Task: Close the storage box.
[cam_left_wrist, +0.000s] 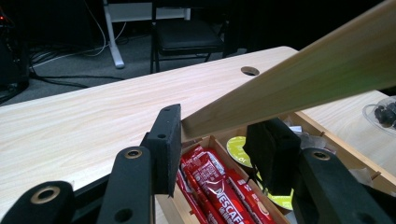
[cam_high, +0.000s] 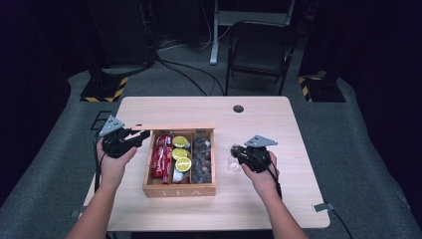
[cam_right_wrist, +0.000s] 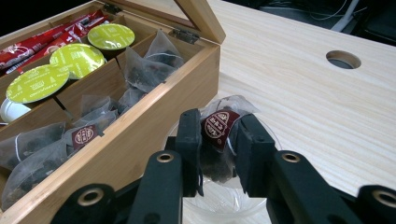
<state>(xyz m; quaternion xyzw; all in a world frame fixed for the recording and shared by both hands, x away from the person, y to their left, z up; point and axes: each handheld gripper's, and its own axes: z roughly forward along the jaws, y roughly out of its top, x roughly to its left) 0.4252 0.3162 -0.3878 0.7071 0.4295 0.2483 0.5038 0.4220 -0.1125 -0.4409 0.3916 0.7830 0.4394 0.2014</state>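
A wooden tea box (cam_high: 179, 190) sits on the table (cam_high: 278, 119), left of centre, with "TEA" on its near wall. Its lid (cam_left_wrist: 299, 88) is raised.

Left gripper (cam_high: 130, 139): at the box's far-left corner. In the left gripper view (cam_left_wrist: 215, 140) its jaws are closed on the corner of the lid, one pad on each side of the thin wooden edge, holding it up at a slant over the box.

Right gripper (cam_high: 238, 152): just right of the box, on the table side. In the right gripper view (cam_right_wrist: 217, 140) its jaws are narrowed on a tea bag (cam_right_wrist: 219, 128) (clear pouch, dark leaves, maroon round label), pads pressing both sides. The bag sits above a clear glass cup (cam_right_wrist: 224, 198) that stands on the table close beside the box's right wall; whether the bag touches the cup's bottom cannot be told.

Contents of the box, three compartments:
- left: red stick sachets (cam_high: 162, 154);
- middle: green-lidded capsules (cam_high: 181, 153), with a white one (cam_right_wrist: 11, 111) at the near end;
- right: more tea bags (cam_right_wrist: 144, 65) of the same kind.

Beyond the table stands a dark folding chair (cam_high: 261, 50) on grey floor.
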